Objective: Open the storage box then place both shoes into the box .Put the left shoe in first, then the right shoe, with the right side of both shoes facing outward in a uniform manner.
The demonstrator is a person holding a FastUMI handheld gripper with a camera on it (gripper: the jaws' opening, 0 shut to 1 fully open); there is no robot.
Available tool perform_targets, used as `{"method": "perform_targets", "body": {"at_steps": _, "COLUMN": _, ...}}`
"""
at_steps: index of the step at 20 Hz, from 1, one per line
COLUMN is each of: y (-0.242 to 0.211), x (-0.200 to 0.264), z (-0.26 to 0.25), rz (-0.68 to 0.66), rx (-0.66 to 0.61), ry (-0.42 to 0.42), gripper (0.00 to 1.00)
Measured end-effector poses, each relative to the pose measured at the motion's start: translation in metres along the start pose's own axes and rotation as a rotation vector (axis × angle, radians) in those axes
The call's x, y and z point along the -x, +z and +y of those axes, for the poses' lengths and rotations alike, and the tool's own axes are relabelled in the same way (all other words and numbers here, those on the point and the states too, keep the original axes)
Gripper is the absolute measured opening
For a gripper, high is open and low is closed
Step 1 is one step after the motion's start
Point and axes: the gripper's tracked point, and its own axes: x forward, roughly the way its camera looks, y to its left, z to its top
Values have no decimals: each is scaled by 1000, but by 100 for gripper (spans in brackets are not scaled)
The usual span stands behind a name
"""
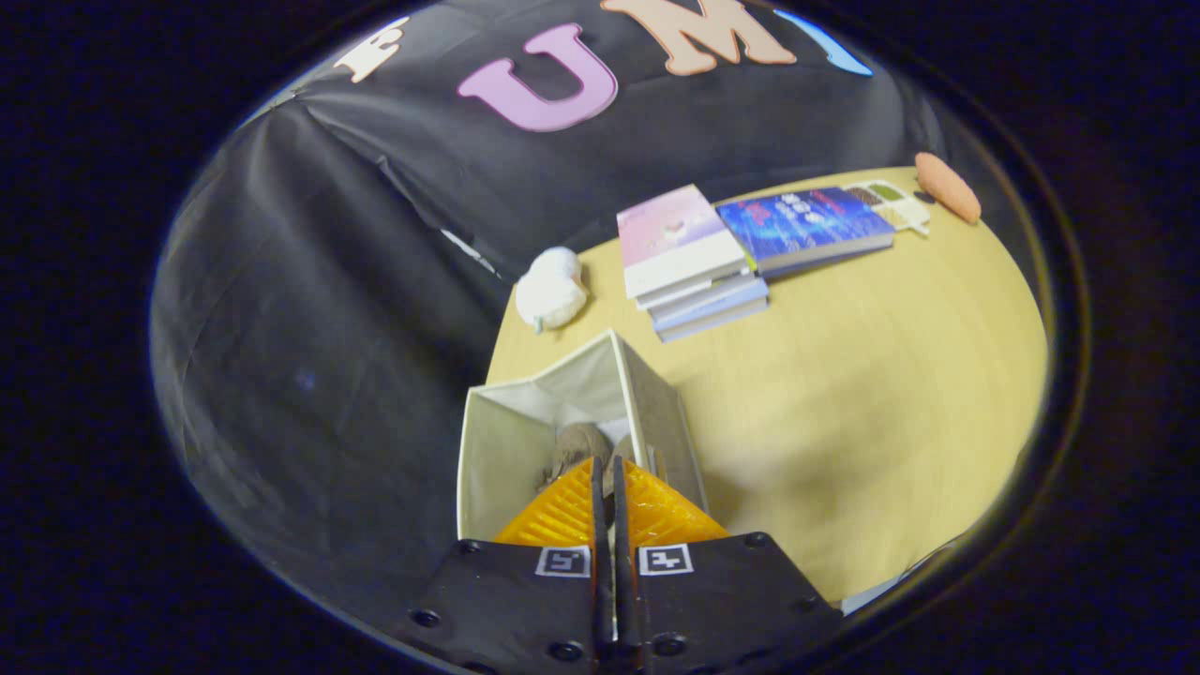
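From the gripper view, the hand-held gripper (606, 464) hangs over the open storage box (506, 441) on the desk (872, 394), fingers clenched together with nothing visibly between them. A brownish shoe (577, 445) lies inside the box, just beyond the fingertips. Stacked books (694, 267) sit well beyond.

I count one gripper (606, 469), its two fingers nearly closed together with a thin gap. Just ahead of the jaws is one open storage box (506, 441), with two shoes (577, 445) inside as far as I can tell. Beyond the jaws on one table (844, 403) I count about five books (698, 267), one white bundle (551, 289), one orange object (947, 187) and one small tray (891, 202).
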Motion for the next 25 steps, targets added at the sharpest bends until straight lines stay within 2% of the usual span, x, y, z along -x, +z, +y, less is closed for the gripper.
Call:
{"method": "perform_targets", "body": {"at_steps": 7, "y": 133, "x": 62, "z": -20, "rz": -434, "rx": 250, "ry": -101, "gripper": 5}}
{"method": "perform_targets", "body": {"at_steps": 11, "y": 186, "x": 111, "z": -16, "rz": -649, "rx": 384, "ry": -171, "gripper": 5}}
{"method": "perform_targets", "body": {"at_steps": 14, "y": 211, "x": 139, "z": -4, "rz": -762, "rx": 450, "ry": -192, "gripper": 5}}
{"method": "perform_targets", "body": {"at_steps": 17, "y": 231, "x": 160, "z": 4, "rz": -831, "rx": 455, "ry": -201, "gripper": 5}}
{"method": "perform_targets", "body": {"at_steps": 22, "y": 253, "x": 191, "z": 0, "rz": -957, "rx": 486, "ry": -266, "gripper": 5}}
{"method": "perform_targets", "body": {"at_steps": 25, "y": 255, "x": 197, "z": 2, "rz": -989, "rx": 501, "ry": -275, "gripper": 5}}
